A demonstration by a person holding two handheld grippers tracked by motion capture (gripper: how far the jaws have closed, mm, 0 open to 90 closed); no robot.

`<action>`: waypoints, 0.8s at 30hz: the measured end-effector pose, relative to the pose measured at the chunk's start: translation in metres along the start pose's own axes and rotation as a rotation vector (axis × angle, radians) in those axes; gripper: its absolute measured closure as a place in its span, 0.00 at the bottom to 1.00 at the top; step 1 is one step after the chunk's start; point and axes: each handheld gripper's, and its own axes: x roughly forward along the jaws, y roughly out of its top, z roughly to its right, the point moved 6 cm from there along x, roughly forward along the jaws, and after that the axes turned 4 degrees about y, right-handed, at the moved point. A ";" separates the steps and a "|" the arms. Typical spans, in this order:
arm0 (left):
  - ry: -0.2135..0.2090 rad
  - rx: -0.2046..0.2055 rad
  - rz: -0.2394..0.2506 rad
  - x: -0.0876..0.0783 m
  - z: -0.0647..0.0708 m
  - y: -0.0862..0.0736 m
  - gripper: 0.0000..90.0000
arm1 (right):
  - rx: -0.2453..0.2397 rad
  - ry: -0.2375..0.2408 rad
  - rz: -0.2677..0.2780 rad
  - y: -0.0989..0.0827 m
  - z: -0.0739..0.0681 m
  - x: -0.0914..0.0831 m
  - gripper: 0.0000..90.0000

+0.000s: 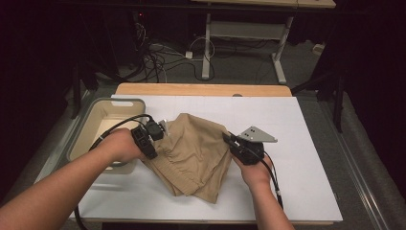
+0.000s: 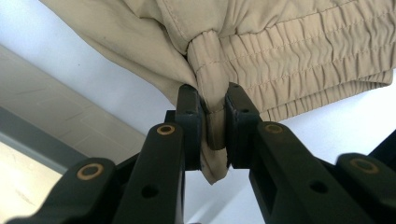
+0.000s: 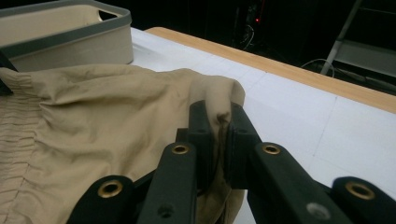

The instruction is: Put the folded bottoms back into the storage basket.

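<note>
While both hand-held grippers clamp beige shorts (image 1: 194,151), elastic waistband (image 2: 299,56) (left gripper view), bin (image 3: 65,35) beyond

Worktop (image 1: 306,143) right of the tan garment (image 1: 191,153): bare white surface, open passage through to the right and far edges. Near strip in front of the garment also free. Left side obstructed: grey-rimmed bin (image 1: 95,115) stands just beside the garment, leaving little gap between.
</note>
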 end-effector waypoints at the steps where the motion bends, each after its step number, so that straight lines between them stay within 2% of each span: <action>1: 0.000 0.001 -0.002 0.000 0.000 0.000 0.85 | -0.003 -0.002 -0.001 0.000 0.000 0.000 0.94; 7: -0.003 0.021 -0.014 -0.005 -0.001 0.004 0.85 | 0.004 -0.021 -0.007 0.002 0.000 -0.003 0.94; 11: 0.004 0.024 -0.010 -0.011 -0.003 0.007 0.85 | 0.001 -0.026 -0.002 0.009 0.001 -0.005 0.94; 14: 0.013 0.050 -0.021 -0.017 -0.005 0.008 0.86 | -0.003 -0.026 0.003 0.016 0.001 -0.009 0.94; 17: 0.003 0.050 -0.012 -0.023 -0.003 0.011 0.86 | -0.004 -0.021 0.010 0.023 0.001 -0.014 0.94; 24: 0.009 0.052 -0.055 -0.037 -0.001 0.017 0.86 | 0.001 -0.022 0.030 0.038 0.003 -0.024 0.94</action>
